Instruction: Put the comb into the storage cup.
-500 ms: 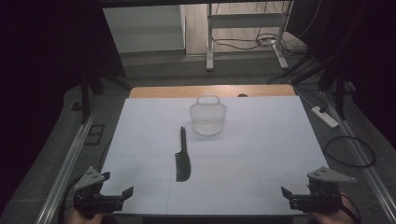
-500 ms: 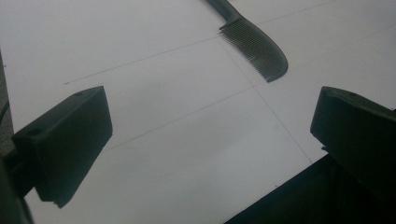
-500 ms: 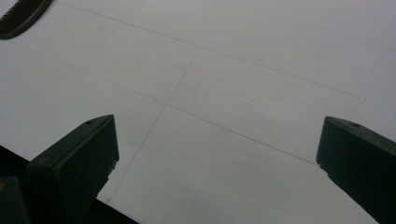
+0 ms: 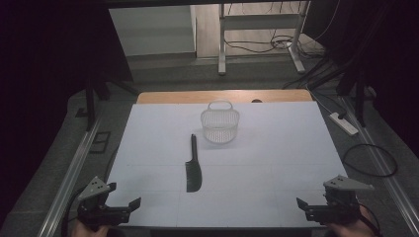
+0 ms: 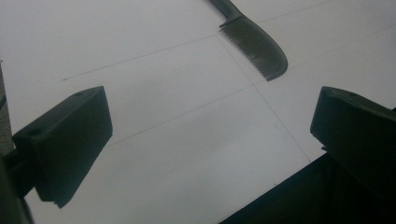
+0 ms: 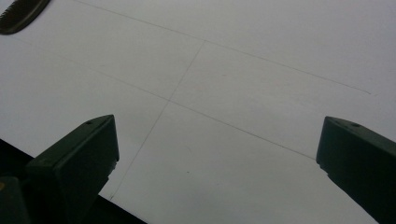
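A black comb (image 4: 193, 173) lies on the white table top (image 4: 276, 148) near its middle, handle pointing away from me. Just beyond its handle stands a small pale mesh basket (image 4: 220, 126) with a loop handle, upright. My left gripper (image 4: 124, 194) hovers at the table's near left corner, jaws wide apart and empty. In the left gripper view the comb's toothed end (image 5: 257, 46) lies ahead of the left gripper (image 5: 212, 135). My right gripper (image 4: 314, 198) is at the near right corner, also open and empty. The right gripper view has the comb's tip (image 6: 18, 14) at its top left, far from the right gripper (image 6: 215, 158).
A wooden strip (image 4: 222, 96) borders the table's far edge. On the floor to the right lie a white power strip (image 4: 346, 123) and a looped cable (image 4: 368, 160). Metal rails run along both sides of the table. Desk legs (image 4: 222, 44) stand on the floor beyond.
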`<state>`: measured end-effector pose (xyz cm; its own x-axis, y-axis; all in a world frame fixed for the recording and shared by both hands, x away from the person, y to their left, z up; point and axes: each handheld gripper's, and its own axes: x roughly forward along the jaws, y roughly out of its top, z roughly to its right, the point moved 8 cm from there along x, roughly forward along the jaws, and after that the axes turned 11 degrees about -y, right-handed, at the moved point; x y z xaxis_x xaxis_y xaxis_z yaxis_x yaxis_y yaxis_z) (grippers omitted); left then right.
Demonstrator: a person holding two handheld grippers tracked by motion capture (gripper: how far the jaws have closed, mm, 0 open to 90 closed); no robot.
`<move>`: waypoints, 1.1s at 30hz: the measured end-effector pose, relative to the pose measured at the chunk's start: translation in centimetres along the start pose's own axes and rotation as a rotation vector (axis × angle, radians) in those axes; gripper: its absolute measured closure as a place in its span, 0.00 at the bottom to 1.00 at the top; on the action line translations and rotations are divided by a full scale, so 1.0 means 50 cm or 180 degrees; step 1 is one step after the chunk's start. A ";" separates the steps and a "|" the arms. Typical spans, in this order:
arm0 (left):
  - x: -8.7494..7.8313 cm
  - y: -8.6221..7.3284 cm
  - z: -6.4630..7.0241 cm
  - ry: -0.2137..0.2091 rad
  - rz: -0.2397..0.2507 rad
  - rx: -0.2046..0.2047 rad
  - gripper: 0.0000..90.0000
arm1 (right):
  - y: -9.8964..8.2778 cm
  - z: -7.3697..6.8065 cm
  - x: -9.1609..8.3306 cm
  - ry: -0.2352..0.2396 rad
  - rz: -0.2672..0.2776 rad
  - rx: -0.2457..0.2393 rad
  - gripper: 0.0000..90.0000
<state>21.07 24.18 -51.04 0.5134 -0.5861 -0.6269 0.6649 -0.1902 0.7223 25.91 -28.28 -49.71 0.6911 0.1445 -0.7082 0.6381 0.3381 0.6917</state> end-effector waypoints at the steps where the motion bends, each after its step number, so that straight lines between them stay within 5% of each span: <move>1: 0.000 0.000 0.000 -0.0002 -0.0002 -0.0004 0.00 | 0.000 -0.001 0.001 0.0002 -0.0008 -0.0008 0.00; 13: 0.002 0.005 0.000 -0.0094 0.0028 -0.0052 0.00 | 0.000 -0.005 0.001 0.0010 -0.0002 -0.0068 0.00; 33: 0.028 0.031 0.001 -0.0205 -0.0028 0.0077 0.00 | 0.002 -0.013 0.001 0.0049 0.0025 -0.0177 0.00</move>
<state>22.79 23.00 -50.78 0.4711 -0.6335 -0.6138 0.6556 -0.2142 0.7241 25.76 -27.62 -49.76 0.6904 0.1614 -0.7052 0.6125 0.3881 0.6886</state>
